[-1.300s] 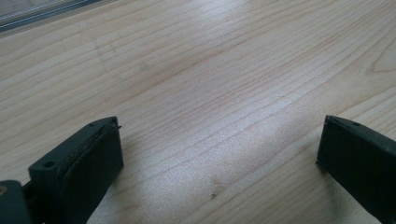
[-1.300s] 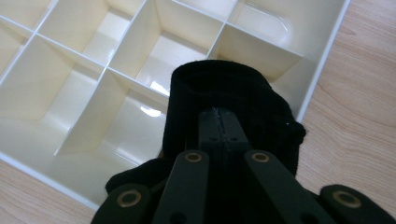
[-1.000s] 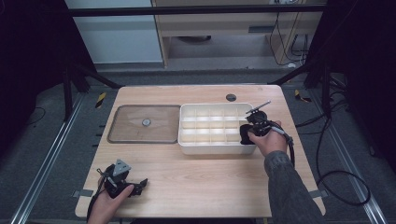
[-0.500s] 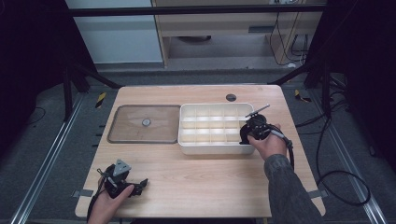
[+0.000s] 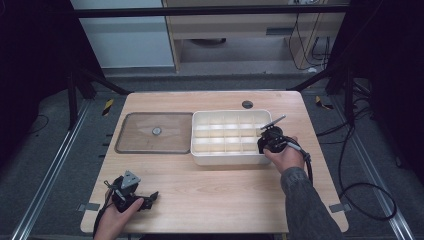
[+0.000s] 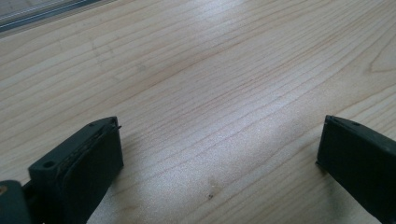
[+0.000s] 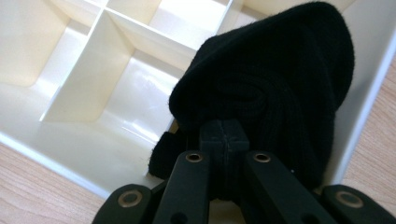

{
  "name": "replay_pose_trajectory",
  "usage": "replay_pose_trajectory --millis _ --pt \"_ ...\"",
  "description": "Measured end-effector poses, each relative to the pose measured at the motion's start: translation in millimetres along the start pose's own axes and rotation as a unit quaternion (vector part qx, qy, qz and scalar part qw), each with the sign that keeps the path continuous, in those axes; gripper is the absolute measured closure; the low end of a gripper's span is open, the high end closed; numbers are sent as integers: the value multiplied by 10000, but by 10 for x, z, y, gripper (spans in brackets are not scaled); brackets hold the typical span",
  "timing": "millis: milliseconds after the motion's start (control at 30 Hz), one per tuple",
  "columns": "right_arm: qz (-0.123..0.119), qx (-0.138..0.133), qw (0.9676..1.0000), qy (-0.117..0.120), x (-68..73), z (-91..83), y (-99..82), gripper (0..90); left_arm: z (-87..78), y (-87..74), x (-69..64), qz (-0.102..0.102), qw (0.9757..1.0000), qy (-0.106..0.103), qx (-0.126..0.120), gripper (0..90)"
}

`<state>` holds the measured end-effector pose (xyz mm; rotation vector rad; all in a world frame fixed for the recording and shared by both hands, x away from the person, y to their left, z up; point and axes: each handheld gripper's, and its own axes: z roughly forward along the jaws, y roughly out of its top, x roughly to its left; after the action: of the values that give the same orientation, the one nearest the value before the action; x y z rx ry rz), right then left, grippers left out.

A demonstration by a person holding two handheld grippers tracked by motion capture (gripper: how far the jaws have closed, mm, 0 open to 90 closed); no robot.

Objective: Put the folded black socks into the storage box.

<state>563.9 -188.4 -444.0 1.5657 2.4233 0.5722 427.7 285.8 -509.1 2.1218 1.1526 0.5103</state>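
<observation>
Now right gripper (image 7: 223,135) clamping rolled black cloth (image 7: 280,79), upright in tray (image 7: 70,154)

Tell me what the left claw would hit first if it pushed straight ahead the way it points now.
Probably nothing soon: the open left claw faces bare light wooden tabletop. Farther on lies the flat transparent plastic lid, though depth there is unclear.

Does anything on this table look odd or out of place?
Nothing looks spilled or broken. The cream divided box sits square on the table, its clear lid flat beside it. The right gripper is clamped on a rolled black sock over the box's end compartment; the left gripper rests open.
</observation>
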Motion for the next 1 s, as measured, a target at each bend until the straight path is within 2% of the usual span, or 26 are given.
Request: replay_pose_trajectory --millis 533,633,1000 --pt "12 35 10000 30 2 -8 -6 900 1 0 -3 -3 10000 -1 -2 0" --pt "77 62 9999 45 7 -6 0 900 0 0 -3 -1 10000 -5 1 0" --pt "54 194 9998 16 7 32 24 900 0 0 -14 -4 10000 -15 5 0"
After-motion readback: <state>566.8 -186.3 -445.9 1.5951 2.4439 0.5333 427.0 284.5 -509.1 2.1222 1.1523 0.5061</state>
